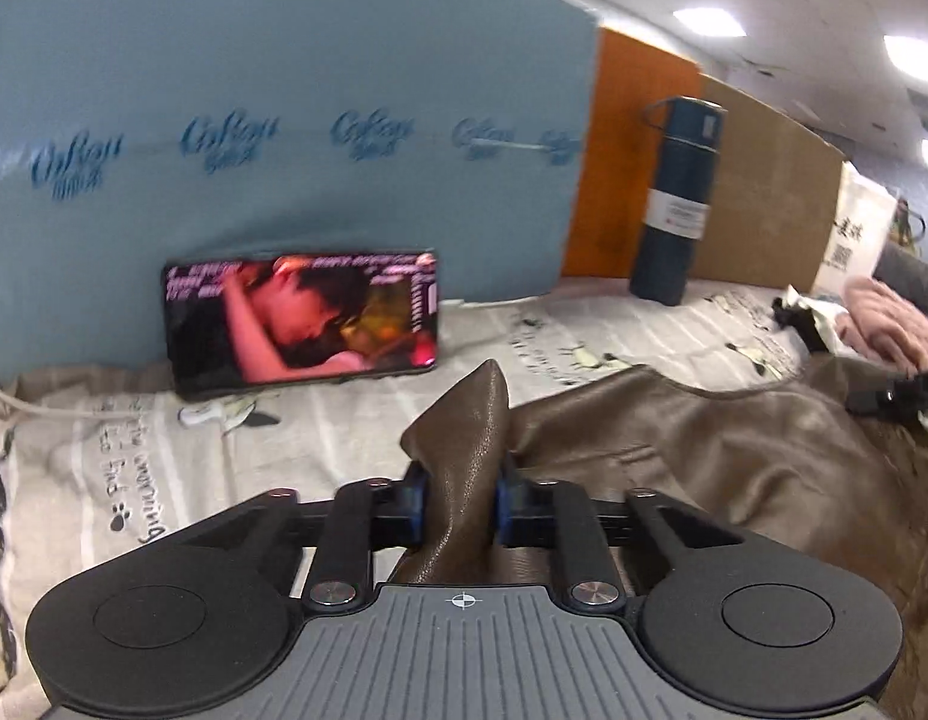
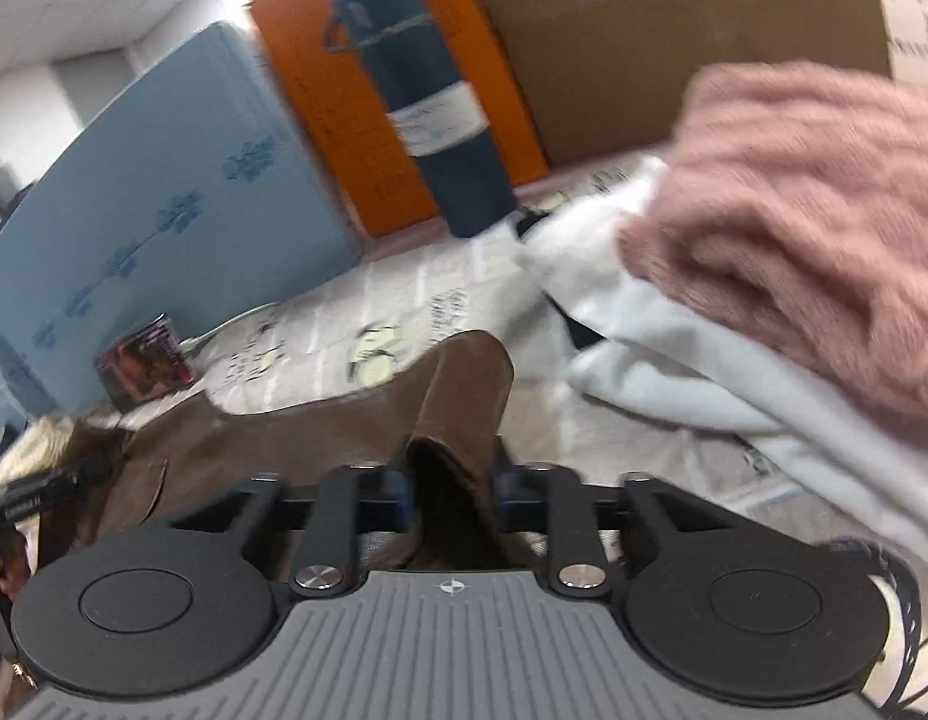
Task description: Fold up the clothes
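A glossy brown leather garment [image 1: 674,456] is being clamped by the left gripper [image 1: 461,501] and right gripper [image 2: 452,489] above the printed bedsheet [image 1: 224,456].

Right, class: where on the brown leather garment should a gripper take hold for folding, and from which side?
Grip an outer corner, from the near edge. The brown garment lies spread on the sheet, and each corner bunches thin enough to pinch: left gripper and right gripper are both shut on one.

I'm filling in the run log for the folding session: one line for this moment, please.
task: fold clothes | left tongs: shut on brown garment | right tongs: shut on brown garment | pink sweater: untouched, on white garment
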`<control>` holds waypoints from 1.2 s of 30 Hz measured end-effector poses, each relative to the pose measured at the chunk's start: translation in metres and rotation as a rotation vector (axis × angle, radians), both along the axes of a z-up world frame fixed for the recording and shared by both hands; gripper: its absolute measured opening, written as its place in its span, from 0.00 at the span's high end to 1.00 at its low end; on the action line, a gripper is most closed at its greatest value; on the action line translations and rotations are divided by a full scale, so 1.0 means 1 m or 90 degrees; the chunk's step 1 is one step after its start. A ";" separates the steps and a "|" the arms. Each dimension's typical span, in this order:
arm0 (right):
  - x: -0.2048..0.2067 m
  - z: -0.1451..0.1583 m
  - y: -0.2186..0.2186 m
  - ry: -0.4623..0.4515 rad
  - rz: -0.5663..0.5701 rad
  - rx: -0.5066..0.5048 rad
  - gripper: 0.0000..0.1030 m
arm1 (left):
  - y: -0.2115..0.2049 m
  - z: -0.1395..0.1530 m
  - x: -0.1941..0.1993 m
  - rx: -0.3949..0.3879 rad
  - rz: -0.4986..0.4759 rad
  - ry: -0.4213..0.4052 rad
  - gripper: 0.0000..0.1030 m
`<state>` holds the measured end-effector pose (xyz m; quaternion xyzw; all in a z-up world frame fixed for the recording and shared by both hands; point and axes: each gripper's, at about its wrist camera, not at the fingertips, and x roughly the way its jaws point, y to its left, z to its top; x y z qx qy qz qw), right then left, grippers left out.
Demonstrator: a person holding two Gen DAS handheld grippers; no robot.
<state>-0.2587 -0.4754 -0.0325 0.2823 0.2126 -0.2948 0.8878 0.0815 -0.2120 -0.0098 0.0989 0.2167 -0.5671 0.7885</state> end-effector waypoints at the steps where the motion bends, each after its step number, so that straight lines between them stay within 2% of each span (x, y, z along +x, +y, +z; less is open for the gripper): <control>1: 0.003 0.005 0.003 0.000 0.006 -0.024 0.89 | 0.000 0.002 -0.005 -0.002 -0.003 -0.016 0.86; 3: 0.010 0.016 0.003 0.000 0.013 -0.063 0.90 | -0.001 0.008 -0.009 -0.008 -0.004 -0.037 0.87; 6: 0.026 0.026 -0.006 0.026 0.020 -0.110 0.91 | -0.010 0.016 0.000 -0.010 0.001 -0.033 0.87; 9: 0.041 0.019 -0.018 0.076 0.031 -0.120 0.90 | -0.025 0.009 0.009 0.026 -0.002 -0.017 0.85; 10: 0.045 0.013 -0.021 0.093 0.036 -0.112 0.89 | -0.029 0.005 0.012 0.046 -0.002 -0.007 0.79; 12: 0.044 0.005 -0.025 0.122 0.032 -0.094 0.76 | -0.031 0.000 0.017 0.070 0.009 0.007 0.68; 13: 0.041 0.005 -0.024 0.128 0.027 -0.088 0.64 | -0.029 0.001 0.020 0.073 0.023 0.010 0.53; 14: 0.036 0.006 -0.023 0.130 0.025 -0.084 0.60 | -0.024 0.003 0.022 0.064 0.036 0.013 0.44; 15: 0.031 0.009 -0.019 0.127 0.025 -0.084 0.59 | -0.017 0.006 0.025 0.051 0.047 0.021 0.42; 17: 0.021 0.020 -0.009 0.113 0.020 -0.092 0.45 | -0.001 0.014 0.030 0.030 0.064 0.055 0.33; 19: 0.012 0.033 0.006 0.098 0.024 -0.115 0.37 | 0.020 0.023 0.030 0.006 0.061 0.096 0.26; 22: -0.001 0.051 0.038 0.063 0.064 -0.152 0.31 | 0.055 0.030 0.019 -0.030 0.022 0.132 0.24; 25: -0.002 0.061 0.066 0.058 0.127 -0.180 0.25 | 0.081 0.033 0.000 -0.047 -0.020 0.153 0.23; 28: 0.007 0.057 0.089 0.101 0.195 -0.199 0.24 | 0.102 0.031 -0.017 -0.050 -0.059 0.164 0.21; 32: 0.012 0.043 0.110 0.156 0.276 -0.177 0.24 | 0.129 0.027 -0.040 -0.054 -0.112 0.178 0.20; 36: 0.005 0.031 0.132 0.185 0.317 -0.161 0.24 | 0.151 0.018 -0.058 -0.047 -0.140 0.170 0.19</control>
